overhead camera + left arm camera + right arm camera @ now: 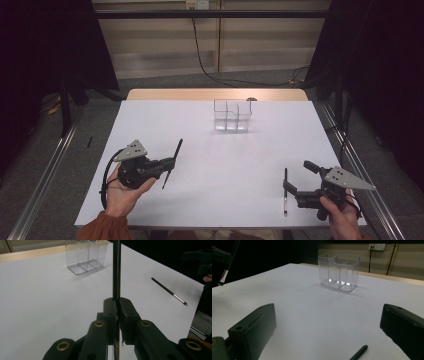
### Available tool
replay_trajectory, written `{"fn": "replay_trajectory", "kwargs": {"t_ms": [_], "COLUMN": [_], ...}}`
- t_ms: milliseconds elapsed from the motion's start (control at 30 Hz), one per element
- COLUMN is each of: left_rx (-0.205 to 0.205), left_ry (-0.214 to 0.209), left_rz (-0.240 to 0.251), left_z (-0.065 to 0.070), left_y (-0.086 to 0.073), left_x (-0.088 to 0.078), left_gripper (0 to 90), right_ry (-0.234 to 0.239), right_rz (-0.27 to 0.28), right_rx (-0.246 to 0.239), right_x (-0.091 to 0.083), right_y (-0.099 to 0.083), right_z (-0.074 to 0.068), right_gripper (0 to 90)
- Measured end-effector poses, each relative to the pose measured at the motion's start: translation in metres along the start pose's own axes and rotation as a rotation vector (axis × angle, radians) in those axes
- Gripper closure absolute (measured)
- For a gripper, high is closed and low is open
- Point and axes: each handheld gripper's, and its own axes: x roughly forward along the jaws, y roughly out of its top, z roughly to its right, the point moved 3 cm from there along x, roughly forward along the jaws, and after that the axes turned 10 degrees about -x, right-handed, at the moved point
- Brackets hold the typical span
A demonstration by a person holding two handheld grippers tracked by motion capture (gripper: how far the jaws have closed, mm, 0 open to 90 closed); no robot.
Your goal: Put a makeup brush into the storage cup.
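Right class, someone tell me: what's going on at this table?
A person works two hand-held grippers over a white table. The left gripper is shut on a thin black brush, lifted off the surface. The right gripper is open, jaws wide, near a second brush lying flat. A clear compartment holder stands empty at the far side.

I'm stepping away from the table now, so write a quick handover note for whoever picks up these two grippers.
Left hand-held gripper: shut on a black brush, lifted off the white table.
Right hand-held gripper: open, holding nothing, jaws straddling the second brush, which lies flat on the table.
Clear divided organizer: upright at the far side, all compartments empty.
Done: one brush picked up.
Left, probably: put it in the organizer, then grasp and stow the second brush.
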Motion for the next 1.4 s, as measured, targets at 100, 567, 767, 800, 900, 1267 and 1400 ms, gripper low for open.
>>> {"fn": "replay_trajectory", "kwargs": {"t_ms": [100,567,767,800,900,1267,1400], "left_rx": [-0.003,0.019,0.043,0.048,0.053,0.079,0.101], "left_ry": [-0.031,-0.118,-0.131,-0.132,-0.140,-0.175,-0.177], "left_rz": [0.001,-0.058,-0.073,-0.077,-0.082,-0.121,-0.143], "left_z": [0.002,0.020,0.025,0.026,0.029,0.040,0.045], "left_y": [0.001,0.006,0.008,0.008,0.009,0.011,0.013], "left_x": [0.003,0.017,0.022,0.022,0.024,0.033,0.036], "left_gripper": [84.3,84.3,84.3,84.3,84.3,84.3,84.3], "right_ry": [0.000,0.015,0.013,0.013,0.021,0.072,0.082], "right_rz": [0.004,0.004,0.016,0.018,0.017,0.040,0.046], "right_rx": [0.005,-0.006,-0.003,-0.004,-0.003,-0.005,-0.024], "right_x": [0.000,0.001,0.001,0.002,0.002,0.008,0.012], "right_y": [0.000,0.000,0.000,0.000,0.001,0.007,0.013], "right_z": [-0.001,-0.001,-0.001,-0.001,-0.003,-0.009,-0.013], "right_gripper": [0.0,0.0,0.0,0.0,0.0,0.0,0.0]}}
